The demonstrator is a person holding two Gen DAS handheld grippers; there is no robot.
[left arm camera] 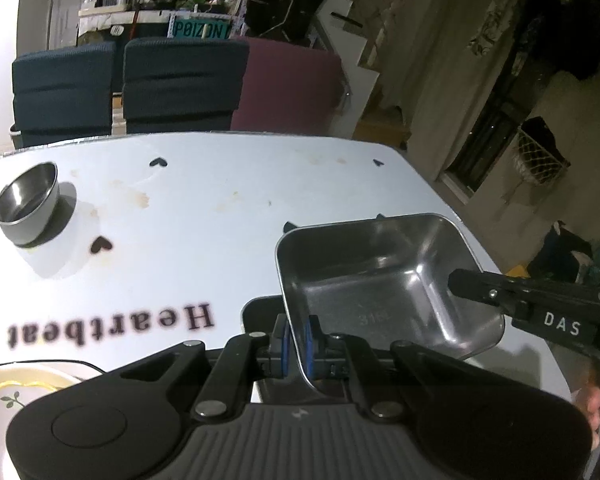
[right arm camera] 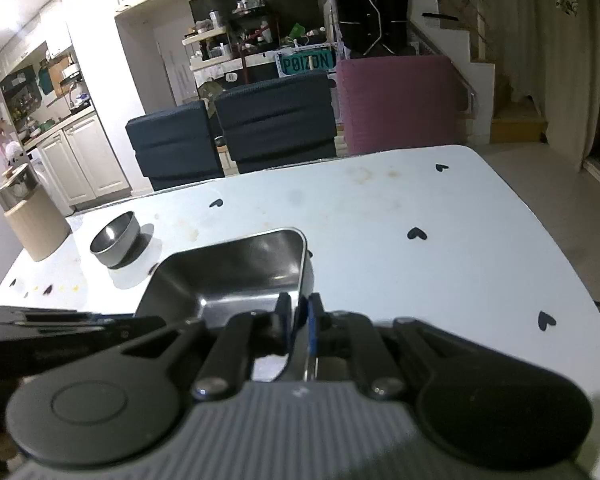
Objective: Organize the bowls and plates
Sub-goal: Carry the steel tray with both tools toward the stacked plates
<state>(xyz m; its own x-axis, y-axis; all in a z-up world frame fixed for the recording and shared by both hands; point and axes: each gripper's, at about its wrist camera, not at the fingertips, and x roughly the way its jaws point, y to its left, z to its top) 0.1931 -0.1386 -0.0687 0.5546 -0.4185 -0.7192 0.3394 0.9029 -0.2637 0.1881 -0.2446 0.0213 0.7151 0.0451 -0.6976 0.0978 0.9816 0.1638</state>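
Note:
A square steel tray [left arm camera: 380, 280] hangs tilted just above the white table [left arm camera: 220, 200], held from two sides. My left gripper [left arm camera: 298, 336] is shut on its near rim, blue pads pinching the thin wall. My right gripper [left arm camera: 456, 280] comes in from the right onto the opposite side. In the right wrist view the tray [right arm camera: 228, 276] lies ahead, and my right gripper [right arm camera: 299, 320] is shut on its near right rim. A round steel bowl [left arm camera: 26, 200] stands upright at the table's far left, also seen as the round bowl [right arm camera: 114, 236].
A pale plate with a leaf pattern [left arm camera: 4, 392] lies at the near left edge. A beige cylindrical container [right arm camera: 32, 224] stands at the table's left corner. Dark chairs [left arm camera: 180, 84] line the far edge. The table's right edge [right arm camera: 540, 220] drops to the floor.

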